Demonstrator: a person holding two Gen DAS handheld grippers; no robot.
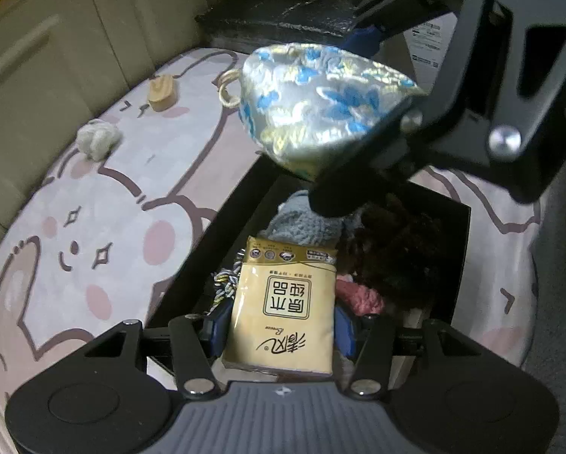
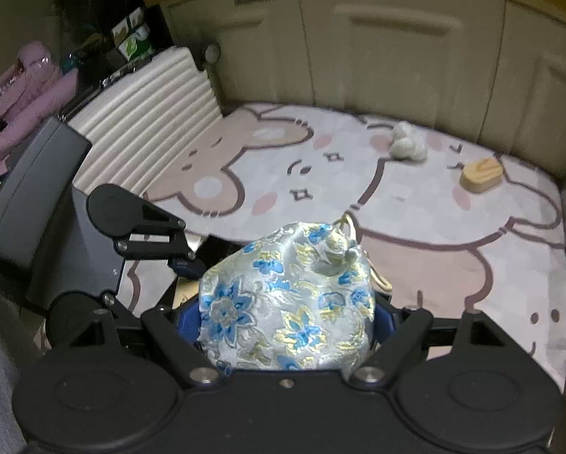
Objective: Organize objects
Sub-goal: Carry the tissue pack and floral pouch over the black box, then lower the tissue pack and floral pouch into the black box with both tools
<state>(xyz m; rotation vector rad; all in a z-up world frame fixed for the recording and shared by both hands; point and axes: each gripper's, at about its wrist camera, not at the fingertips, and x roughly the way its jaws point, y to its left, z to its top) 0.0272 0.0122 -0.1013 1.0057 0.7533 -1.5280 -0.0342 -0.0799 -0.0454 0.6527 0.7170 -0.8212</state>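
My left gripper [image 1: 281, 325] is shut on a yellow tissue pack [image 1: 283, 302], its blue pads pressing both long sides. The pack hangs over an open black box [image 1: 457, 265] that holds a grey-blue knitted piece [image 1: 302, 223], a dark furry thing [image 1: 396, 249], something pink and knitted [image 1: 358, 297] and a twisted cord [image 1: 222, 283]. A silver brocade pouch [image 2: 286, 302] with blue flowers fills my right gripper [image 2: 286, 314], which is shut on it. In the left wrist view the pouch [image 1: 321, 106] hangs above the box's far side.
The box stands on a pale rug [image 2: 453, 265] with a bear pattern. A white woolly ball [image 2: 408, 143] and a small wooden block [image 2: 481, 176] lie on the rug near cream cabinet doors [image 2: 396, 38]. A ribbed white pad [image 2: 143, 121] borders the rug's left.
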